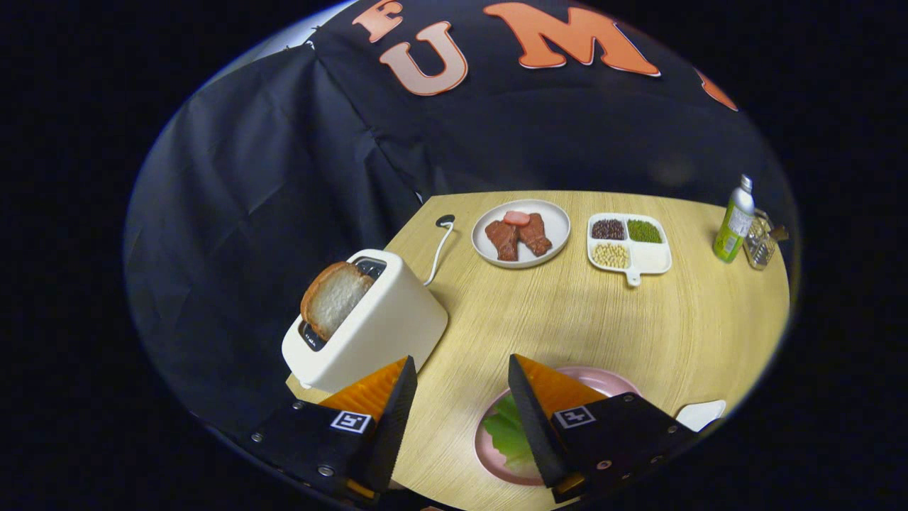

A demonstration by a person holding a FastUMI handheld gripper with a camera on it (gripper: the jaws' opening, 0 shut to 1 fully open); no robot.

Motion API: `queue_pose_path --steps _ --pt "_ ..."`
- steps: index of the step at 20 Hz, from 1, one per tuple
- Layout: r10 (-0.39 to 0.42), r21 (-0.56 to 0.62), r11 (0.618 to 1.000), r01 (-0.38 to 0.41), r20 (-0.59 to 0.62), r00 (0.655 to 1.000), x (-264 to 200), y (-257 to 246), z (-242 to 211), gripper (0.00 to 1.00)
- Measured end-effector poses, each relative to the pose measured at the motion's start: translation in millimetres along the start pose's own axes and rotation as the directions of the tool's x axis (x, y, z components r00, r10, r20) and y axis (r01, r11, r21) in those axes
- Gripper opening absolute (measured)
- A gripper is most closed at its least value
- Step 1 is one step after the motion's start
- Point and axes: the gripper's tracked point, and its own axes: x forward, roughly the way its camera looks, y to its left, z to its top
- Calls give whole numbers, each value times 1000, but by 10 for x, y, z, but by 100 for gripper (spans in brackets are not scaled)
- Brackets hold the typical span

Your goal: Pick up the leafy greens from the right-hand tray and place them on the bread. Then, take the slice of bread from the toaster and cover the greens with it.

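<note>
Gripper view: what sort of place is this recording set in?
Likely a staged kitchen-table booth: a wooden table with a toaster, plates of food, and black cloth behind. The gripper is open.

I see bench (638, 319) pale wood grain | toaster (383, 326) cream-white | bread slice (332, 298) white crumb, tan crust | leafy greens (507, 429) green | plate (610, 380) pink | meat (518, 238) red-brown on grey-white dish (557, 216) | divided tray (652, 259) white; beans dark, green, beige | bottle (734, 223) green, white cap
</note>
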Motion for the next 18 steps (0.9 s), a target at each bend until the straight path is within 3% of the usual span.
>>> queue_pose_path --steps 11,18 --pt "138 -33 989 -141 -87 987 261 1058 572 84" --pt "133 -17 990 -141 -234 963 623 1333 422 84"
